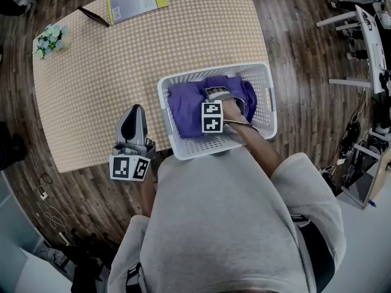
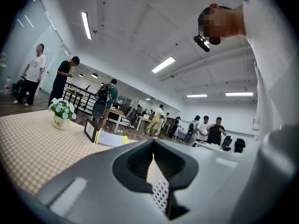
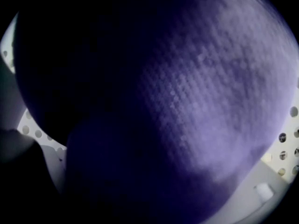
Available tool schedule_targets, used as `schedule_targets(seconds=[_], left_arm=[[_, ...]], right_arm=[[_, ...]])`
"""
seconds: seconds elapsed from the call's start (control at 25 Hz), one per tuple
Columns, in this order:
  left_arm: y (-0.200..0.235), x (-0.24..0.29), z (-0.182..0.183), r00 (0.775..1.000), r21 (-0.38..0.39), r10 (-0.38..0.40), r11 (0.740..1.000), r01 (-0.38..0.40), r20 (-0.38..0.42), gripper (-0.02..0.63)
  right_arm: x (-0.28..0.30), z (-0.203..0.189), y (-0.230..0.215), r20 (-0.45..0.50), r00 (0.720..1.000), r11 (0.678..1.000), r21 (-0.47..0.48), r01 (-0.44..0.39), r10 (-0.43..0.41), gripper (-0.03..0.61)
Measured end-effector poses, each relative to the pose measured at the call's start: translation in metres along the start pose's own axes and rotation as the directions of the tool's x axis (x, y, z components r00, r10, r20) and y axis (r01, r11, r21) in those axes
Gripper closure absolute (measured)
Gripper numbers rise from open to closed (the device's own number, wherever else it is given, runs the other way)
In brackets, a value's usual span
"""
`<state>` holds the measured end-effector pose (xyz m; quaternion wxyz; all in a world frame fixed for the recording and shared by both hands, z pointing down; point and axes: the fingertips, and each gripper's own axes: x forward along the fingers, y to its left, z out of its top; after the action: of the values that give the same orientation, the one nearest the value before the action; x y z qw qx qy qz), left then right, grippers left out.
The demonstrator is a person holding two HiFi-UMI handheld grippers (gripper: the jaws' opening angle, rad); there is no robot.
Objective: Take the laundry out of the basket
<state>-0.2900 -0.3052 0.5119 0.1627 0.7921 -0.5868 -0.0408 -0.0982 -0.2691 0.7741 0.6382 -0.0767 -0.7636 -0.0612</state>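
A person in a pale grey sweatshirt (image 1: 244, 224) stands at a table (image 1: 122, 72) covered in a tan checked cloth, with a white perforated laundry basket (image 1: 214, 70) at the table's near edge, just in front of them. The laundry (image 1: 186, 102) lies inside the basket as a crumpled heap of deep purple fabric. It fills most of the floor and bunches higher toward the far right corner.

The right gripper (image 1: 229, 99) points straight down into that heap, its marker cube (image 1: 212, 116) just above the cloth. Its jaws are sunk in the folds. The right gripper view shows only purple weave, a fine mesh-like knit, pressed up close, bright on one side and in shadow on the other, with slivers of basket wall at the edges. From either angle it is impossible to say how wide the jaws stand or whether they pinch the cloth.

The left gripper (image 1: 135, 110) hangs level over the table just left of the basket. Its jaws are drawn together with nothing between them.

Across the table sit a small pot of pale flowers (image 1: 50, 39), a dark picture frame (image 1: 93, 16) and a grey booklet with a yellow edge (image 1: 135, 0). Beyond, the left gripper view takes in a bright open room where several people (image 2: 65, 80) stand among desks.
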Motion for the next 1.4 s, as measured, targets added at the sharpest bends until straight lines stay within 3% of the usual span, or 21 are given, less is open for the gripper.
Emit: schedule_targets(seconds=[0.2,0.36,0.52,0.76,1.0,1.08,1.28,1.4], left_arm=[[0.002,-0.002,0.004,1.000,-0.006,0.008,1.000,-0.008,0.013,0.603],[0.002,-0.003,0.004,1.000,-0.009,0.010,1.000,-0.009,0.016,0.603],[0.005,-0.003,0.004,1.000,-0.013,0.016,1.000,-0.016,0.021,0.603],[0.005,-0.001,0.008,1.000,-0.010,0.015,1.000,-0.015,0.026,0.603],[0.001,0.004,0.008,1.000,-0.008,0.004,1.000,-0.004,0.028,0.603],[-0.002,0.006,0.008,1.000,-0.009,0.000,1.000,0.000,0.029,0.603],[-0.010,0.007,0.011,0.999,0.000,-0.011,1.000,0.011,0.031,0.603],[-0.013,0.007,0.014,0.999,0.010,-0.018,1.000,0.017,0.043,0.603]], right_arm=[[-0.014,0.007,0.002,0.070,0.998,1.000,0.019,-0.009,0.008,0.265],[-0.021,0.012,-0.002,0.161,0.987,0.994,0.103,-0.024,0.007,0.308],[-0.028,0.019,-0.006,0.287,0.958,0.972,0.223,-0.074,0.007,0.336],[-0.055,0.022,-0.017,0.495,0.868,0.924,0.348,-0.161,-0.035,0.345],[-0.094,0.030,-0.022,0.678,0.730,0.885,0.388,-0.256,-0.085,0.350],[-0.101,0.030,-0.024,0.695,0.712,0.882,0.396,-0.255,-0.106,0.350],[-0.118,0.032,-0.028,0.686,0.707,0.895,0.408,-0.179,-0.171,0.350],[-0.139,0.037,-0.034,0.709,0.664,0.892,0.431,-0.139,-0.239,0.350]])
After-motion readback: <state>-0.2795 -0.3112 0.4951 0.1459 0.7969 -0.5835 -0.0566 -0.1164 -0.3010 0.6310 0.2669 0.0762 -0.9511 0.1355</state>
